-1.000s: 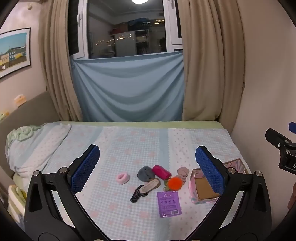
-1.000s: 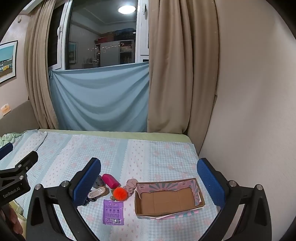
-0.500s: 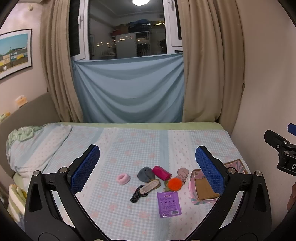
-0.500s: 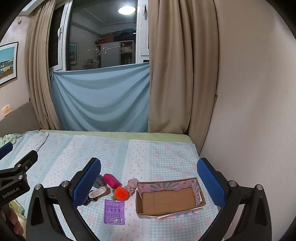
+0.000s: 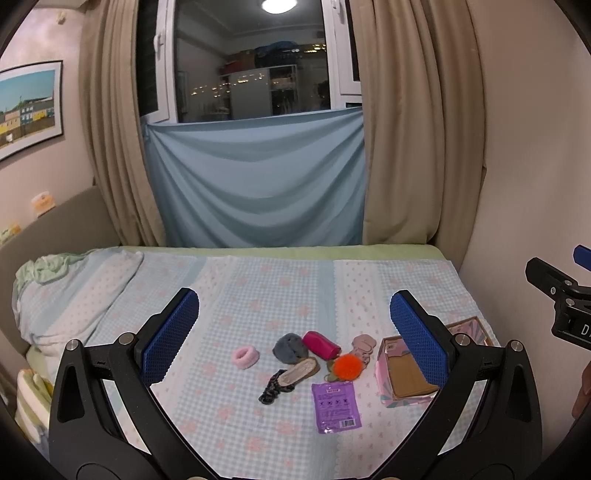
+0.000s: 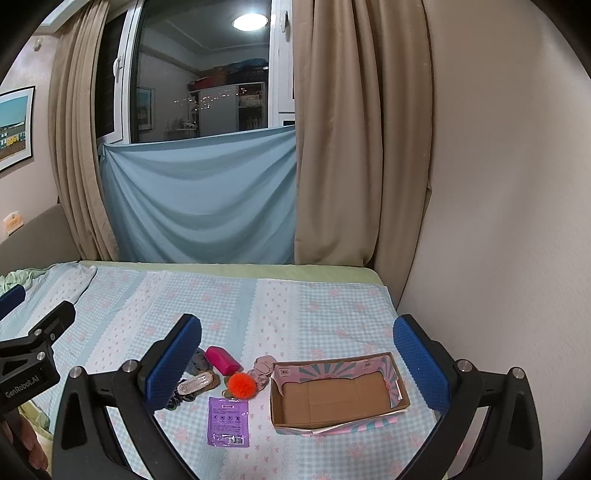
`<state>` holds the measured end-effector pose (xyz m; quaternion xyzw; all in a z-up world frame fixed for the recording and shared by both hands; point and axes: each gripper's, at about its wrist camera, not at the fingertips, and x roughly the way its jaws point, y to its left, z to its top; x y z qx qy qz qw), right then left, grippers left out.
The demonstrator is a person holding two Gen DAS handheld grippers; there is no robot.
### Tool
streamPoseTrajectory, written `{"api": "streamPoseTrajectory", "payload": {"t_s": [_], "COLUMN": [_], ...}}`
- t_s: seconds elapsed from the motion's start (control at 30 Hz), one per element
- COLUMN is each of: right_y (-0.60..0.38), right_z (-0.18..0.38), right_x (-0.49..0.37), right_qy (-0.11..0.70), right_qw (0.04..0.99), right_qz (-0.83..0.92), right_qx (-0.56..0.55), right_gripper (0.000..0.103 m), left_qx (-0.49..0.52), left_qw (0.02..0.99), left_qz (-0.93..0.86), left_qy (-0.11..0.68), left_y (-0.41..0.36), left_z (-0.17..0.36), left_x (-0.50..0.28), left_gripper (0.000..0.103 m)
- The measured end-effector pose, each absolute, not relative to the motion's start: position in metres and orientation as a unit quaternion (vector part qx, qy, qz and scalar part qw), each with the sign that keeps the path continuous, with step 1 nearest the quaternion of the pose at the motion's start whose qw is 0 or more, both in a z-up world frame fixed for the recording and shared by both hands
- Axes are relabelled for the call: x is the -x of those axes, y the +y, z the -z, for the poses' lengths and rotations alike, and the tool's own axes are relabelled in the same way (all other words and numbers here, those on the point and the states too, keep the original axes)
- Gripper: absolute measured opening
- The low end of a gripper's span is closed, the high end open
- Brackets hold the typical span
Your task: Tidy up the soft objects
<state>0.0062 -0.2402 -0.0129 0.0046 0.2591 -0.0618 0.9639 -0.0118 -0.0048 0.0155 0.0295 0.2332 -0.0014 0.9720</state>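
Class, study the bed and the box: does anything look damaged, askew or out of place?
The box looks worn: its patterned lining is torn and peeling along the rim. It is empty and sits slightly askew on the bed. The soft items, such as the orange pompom, lie loose beside it, none inside yet.

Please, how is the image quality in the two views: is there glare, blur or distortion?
Left wrist view: sharp, evenly lit indoor light; the ceiling lamp mirrors brightly in the dark window; fisheye bends the curtains and darkens the corners. Right wrist view: equally sharp, same lamp reflection; the cardboard box is clear, its shadow soft.
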Motion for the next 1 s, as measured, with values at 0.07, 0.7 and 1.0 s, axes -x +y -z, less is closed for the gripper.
{"api": "streamPoseTrajectory", "payload": {"t_s": [0.07,0.7,1.0], "right_y": [-0.2408,-0.2381,-0.2381], "right_z": [0.0135,0.0117,0.0155], "right_x": [-0.006,-0.0036,-0.0049], "right_qy": [0.259,0.259,0.259], "right_qw": [0.964,0.964,0.964], "right_qz": [0.061,0.054,0.052], "right_qx": [-0.005,-0.004,-0.004], "right_gripper": [0.103,0.103,0.103], "left_qx": [-0.03,-0.028,-0.028], "left_qw": [0.972,0.972,0.972], "left_qz": [0.001,0.002,0.003], "left_qy": [0.233,0.235,0.235], "left_y": [-0.0058,-0.0083,-0.0082], "left_z": [-0.016,-0.0121,-0.0128], "left_x": [0.012,0.0136,0.0147], "left_gripper": [0.103,0.103,0.103]}}
